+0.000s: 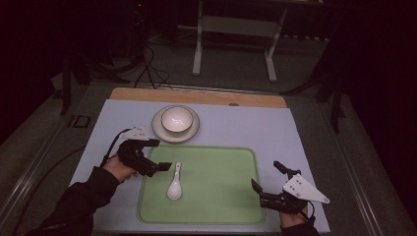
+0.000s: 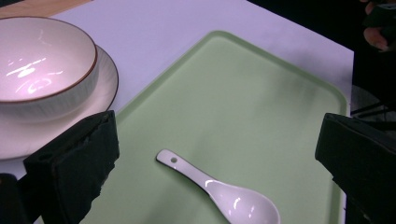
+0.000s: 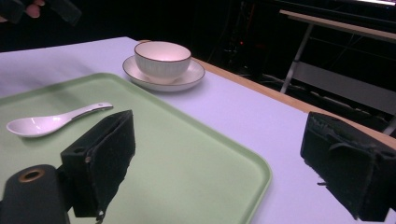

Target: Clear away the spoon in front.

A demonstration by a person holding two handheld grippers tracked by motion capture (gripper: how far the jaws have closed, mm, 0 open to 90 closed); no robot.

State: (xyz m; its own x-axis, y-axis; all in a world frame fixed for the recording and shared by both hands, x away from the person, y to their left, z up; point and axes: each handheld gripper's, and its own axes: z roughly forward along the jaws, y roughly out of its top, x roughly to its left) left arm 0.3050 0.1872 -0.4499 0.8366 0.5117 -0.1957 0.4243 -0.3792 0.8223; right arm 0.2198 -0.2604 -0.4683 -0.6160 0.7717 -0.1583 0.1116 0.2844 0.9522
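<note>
A white ceramic spoon (image 1: pixel 174 186) lies on the pale green tray (image 1: pixel 221 196), handle toward the far side. My left gripper (image 1: pixel 161 154) hovers at the tray's left edge just above the spoon's handle, open, nothing between its fingers. In the left gripper view the spoon (image 2: pixel 224 191) rests below and between the wide-apart jaws. My right gripper (image 1: pixel 265 174) stands open at the tray's right edge, holding nothing. A white bowl (image 1: pixel 177 119) with a dark rim sits on a white plate (image 1: pixel 160 132) behind the tray.
A pale lavender mat (image 1: pixel 246 123) covers the wooden table (image 1: pixel 196 96), with bare mat right of the bowl. In the right gripper view the tray rim (image 3: pixel 261 175) lies between the jaws, the bowl (image 3: pixel 162 58) and spoon (image 3: pixel 51 121) farther off. A metal-framed stand (image 1: pixel 236 24) is behind.
</note>
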